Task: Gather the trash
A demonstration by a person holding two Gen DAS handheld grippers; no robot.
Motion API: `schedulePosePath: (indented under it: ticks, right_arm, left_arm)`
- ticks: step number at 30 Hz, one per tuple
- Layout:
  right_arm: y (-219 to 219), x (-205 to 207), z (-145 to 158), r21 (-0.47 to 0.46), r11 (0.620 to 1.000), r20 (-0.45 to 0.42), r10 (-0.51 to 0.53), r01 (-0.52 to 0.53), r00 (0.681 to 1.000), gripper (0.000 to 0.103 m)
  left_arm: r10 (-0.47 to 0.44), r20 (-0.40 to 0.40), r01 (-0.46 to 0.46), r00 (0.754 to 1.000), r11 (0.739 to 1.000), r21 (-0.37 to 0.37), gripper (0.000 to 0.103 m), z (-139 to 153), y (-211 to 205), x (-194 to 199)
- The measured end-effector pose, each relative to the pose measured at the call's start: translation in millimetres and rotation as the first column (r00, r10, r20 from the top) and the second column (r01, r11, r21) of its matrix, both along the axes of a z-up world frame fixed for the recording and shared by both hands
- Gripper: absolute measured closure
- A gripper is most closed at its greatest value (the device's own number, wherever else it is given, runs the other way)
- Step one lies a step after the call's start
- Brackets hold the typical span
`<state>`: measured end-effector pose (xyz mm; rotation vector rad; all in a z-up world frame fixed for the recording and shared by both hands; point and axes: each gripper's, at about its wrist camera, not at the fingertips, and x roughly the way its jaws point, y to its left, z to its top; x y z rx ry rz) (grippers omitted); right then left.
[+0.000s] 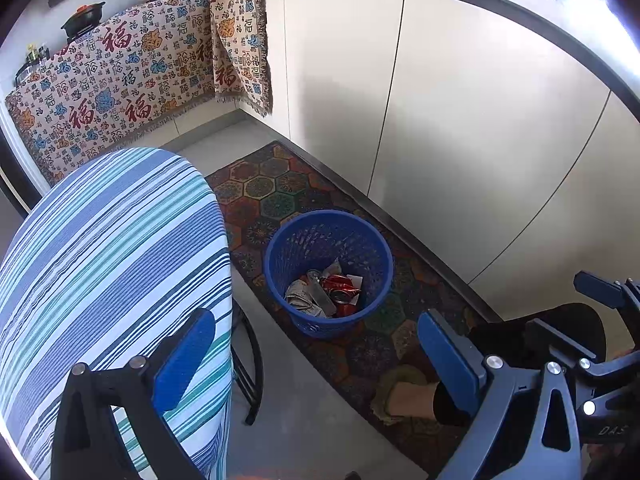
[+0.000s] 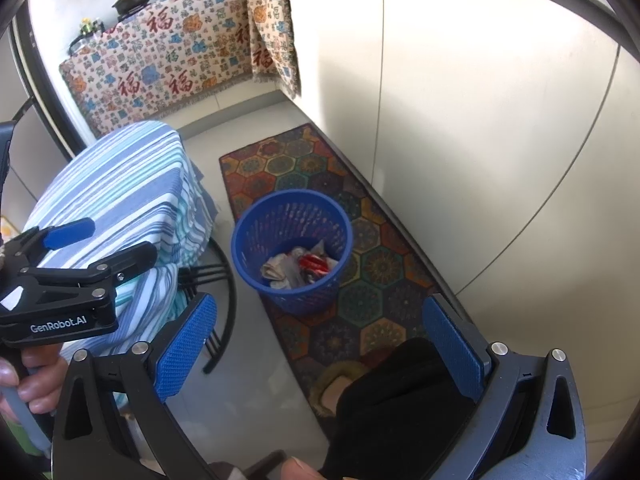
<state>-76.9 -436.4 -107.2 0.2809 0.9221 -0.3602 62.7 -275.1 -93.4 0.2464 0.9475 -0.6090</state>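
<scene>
Left gripper [image 1: 316, 364]: blue-padded fingers spread wide apart, nothing between them. Right gripper [image 2: 320, 350]: fingers likewise wide apart, empty.

Round blue perforated plastic waste basket [image 1: 276, 252] stands upright on the floor ahead of and below both grippers, on a multicoloured hexagon-patterned runner rug [image 1: 276, 188]. Inside the basket, at the bottom: a crushed red drink can [image 1: 340, 286] touching crumpled white and grey paper scraps [image 1: 300, 296].

Blue-and-white striped cloth over a small round table [image 1: 112, 248] lies under the left gripper's left finger, just beside the basket. In the right wrist view the left gripper appears at far left above this striped cloth, held by a hand [image 2: 36, 380].
</scene>
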Motion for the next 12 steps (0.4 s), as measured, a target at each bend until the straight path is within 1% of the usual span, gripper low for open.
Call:
schedulePosePath:
  ticks: [4,7,12]
  right_arm:
    - [-1.8,1.0,-2.3,0.003,1.0,-0.003,-0.001,0.002,1.0,0.0]
    - [-2.7,1.7,-3.0,0.005,1.0,-0.006,-0.004,0.004,1.0,0.0]
    - [0.0,7.5,-4.0,-0.003,1.0,-0.019,0.002,-0.002,1.0,0.0]
  left_arm:
    - [-0.01,-0.005,0.01,1.0,1.0,0.004,0.0,-2.5,-1.4,0.6]
    - [-0.016,0.0,0.016,1.0,1.0,-0.015,0.0,-2.0,0.8,-0.7]
    - [0.013,-0.003,-0.013,1.0,1.0,-0.026,0.0,0.7,11.0,2.6]
